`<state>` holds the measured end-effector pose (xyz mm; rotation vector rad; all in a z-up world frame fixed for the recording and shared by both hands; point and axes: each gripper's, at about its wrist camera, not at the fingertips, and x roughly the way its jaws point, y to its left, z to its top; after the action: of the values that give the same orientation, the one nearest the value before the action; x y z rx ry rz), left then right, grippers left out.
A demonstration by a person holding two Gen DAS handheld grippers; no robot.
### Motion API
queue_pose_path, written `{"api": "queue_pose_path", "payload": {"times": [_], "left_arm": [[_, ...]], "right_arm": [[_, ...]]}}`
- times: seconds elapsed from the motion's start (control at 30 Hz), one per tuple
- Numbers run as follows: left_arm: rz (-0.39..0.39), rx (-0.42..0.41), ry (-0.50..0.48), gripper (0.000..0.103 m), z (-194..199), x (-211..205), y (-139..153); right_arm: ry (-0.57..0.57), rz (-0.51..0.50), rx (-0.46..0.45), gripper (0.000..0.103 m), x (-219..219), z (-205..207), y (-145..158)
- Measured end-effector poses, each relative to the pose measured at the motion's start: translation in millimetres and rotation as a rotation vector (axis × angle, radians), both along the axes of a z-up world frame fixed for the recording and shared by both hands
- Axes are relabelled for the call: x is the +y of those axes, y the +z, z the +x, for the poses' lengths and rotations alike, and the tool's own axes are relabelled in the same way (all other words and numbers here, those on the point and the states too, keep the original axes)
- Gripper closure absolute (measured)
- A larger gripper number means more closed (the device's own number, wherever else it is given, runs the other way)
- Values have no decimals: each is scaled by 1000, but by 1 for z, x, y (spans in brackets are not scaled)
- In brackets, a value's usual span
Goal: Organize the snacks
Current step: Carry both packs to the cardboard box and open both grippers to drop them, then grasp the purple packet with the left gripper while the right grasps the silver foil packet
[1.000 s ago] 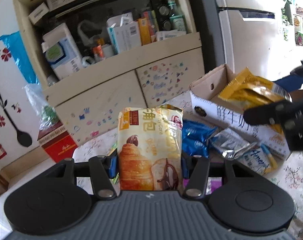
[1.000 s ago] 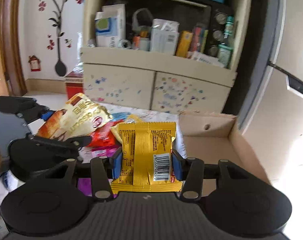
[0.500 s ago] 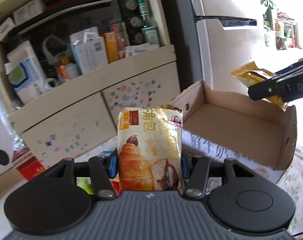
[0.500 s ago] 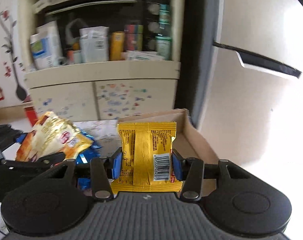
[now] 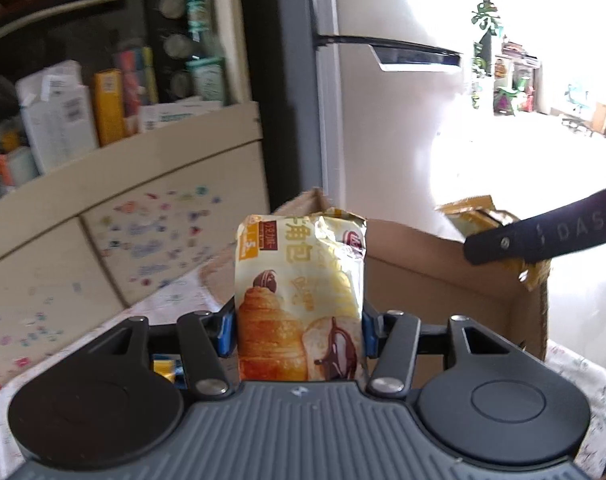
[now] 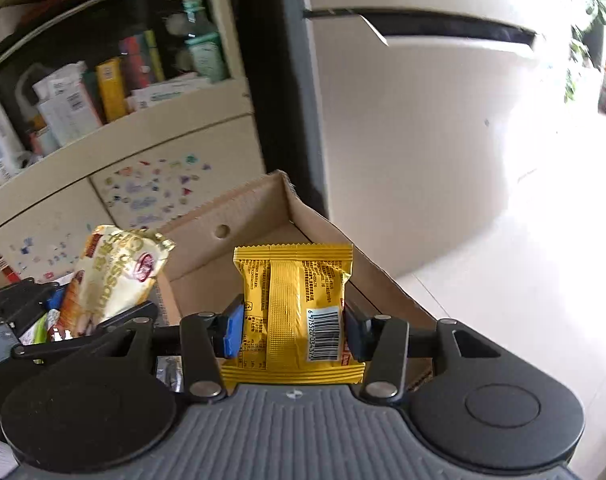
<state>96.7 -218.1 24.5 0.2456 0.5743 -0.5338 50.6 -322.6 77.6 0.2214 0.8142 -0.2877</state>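
My left gripper (image 5: pixel 299 330) is shut on a cream croissant packet (image 5: pixel 299 300), held upright over the near edge of an open cardboard box (image 5: pixel 443 280). The right gripper (image 6: pixel 293 328) is shut on a yellow snack packet (image 6: pixel 295 312), barcode side toward me, above the same cardboard box (image 6: pixel 231 248). In the left wrist view the right gripper (image 5: pixel 503 240) reaches in from the right over the box's far corner with the yellow packet (image 5: pixel 475 216). In the right wrist view the left gripper (image 6: pixel 83 320) and its croissant packet (image 6: pixel 115 276) sit at the left.
A cream cabinet (image 5: pixel 123 208) with a cluttered shelf of boxes and bottles stands behind the table. A tall fridge (image 5: pixel 383 100) is beside it. Loose snack packets (image 6: pixel 47 328) lie on the patterned tablecloth (image 5: pixel 583 380) left of the box.
Both grippers have swung to the right with their packets, from over the snack pile to above the cardboard box. The right gripper has also rolled.
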Motion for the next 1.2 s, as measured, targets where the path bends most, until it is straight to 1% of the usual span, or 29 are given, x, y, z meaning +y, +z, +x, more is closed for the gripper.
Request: {"api": "queue_pose_path", "payload": {"times": [0.13, 0.17, 0.2, 0.23, 0.27, 0.3, 0.37, 0.57, 0.77, 1.0, 1.13, 1.2], "left_arm": [[-36, 39, -26, 48, 10, -17, -7], [-47, 48, -31, 48, 13, -20, -8], [-58, 57, -35, 45, 14, -23, -11], [-66, 65, -35, 40, 16, -26, -13], [-72, 71, -29, 27, 16, -27, -15], [-79, 71, -22, 19, 16, -28, -16], [-90, 71, -16, 13, 14, -28, -14], [-82, 68, 4, 11, 12, -16, 0], [-58, 68, 59, 8, 11, 16, 13], [-40, 112, 155, 7, 4, 63, 16], [-25, 124, 184, 7, -4, 81, 15], [-18, 138, 181, 7, -7, 88, 13]], "right_arm": [[-39, 0, 12, 48, -5, 1, -4], [-49, 5, 15, 48, -8, 1, -4], [-60, 11, 19, 48, -10, 1, -5], [-71, 16, 21, 47, -11, 2, -6], [-79, 16, 22, 47, -13, 2, -7], [-83, 14, 23, 46, -14, 2, -6], [-87, 16, 19, 44, -15, 1, -6], [-86, 49, 6, 43, -16, 2, -5], [-29, 83, -3, 41, -8, 3, -5], [106, 135, -20, 41, 14, 6, -5], [192, 145, -10, 41, 33, 7, -7], [238, 138, 1, 41, 45, 8, -9]]}}
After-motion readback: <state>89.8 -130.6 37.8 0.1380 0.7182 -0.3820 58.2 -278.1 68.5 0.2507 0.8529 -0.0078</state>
